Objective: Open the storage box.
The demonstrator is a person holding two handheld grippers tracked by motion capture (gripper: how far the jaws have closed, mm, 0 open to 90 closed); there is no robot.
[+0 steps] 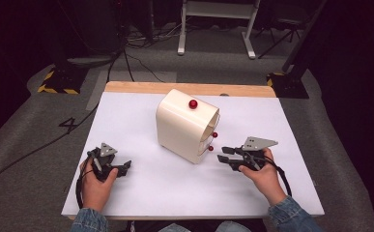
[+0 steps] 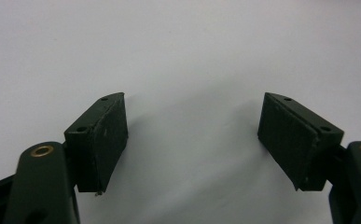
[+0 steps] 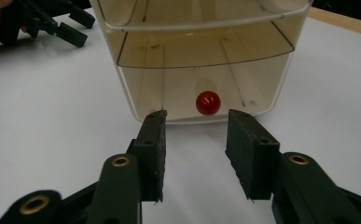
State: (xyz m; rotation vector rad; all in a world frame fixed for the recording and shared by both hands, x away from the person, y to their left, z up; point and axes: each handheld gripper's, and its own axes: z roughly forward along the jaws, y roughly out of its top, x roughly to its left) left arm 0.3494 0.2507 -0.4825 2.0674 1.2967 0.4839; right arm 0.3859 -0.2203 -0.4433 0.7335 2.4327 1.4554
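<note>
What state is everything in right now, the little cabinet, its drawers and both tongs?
Cabinet: upright on the table, front facing the right tongs.
Bottom drawer: pushed in, red knob untouched.
Drawer above it: pushed in.
Right tongs: open, nothing between them, aimed at the bottom knob, short of it.
Left tongs: wide open, nothing between them, over bare table.

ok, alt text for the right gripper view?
The right gripper, jaws open, points at the red knob on the bottom drawer of a clear-fronted drawer unit on a white table. Nothing is between the jaws.
</note>
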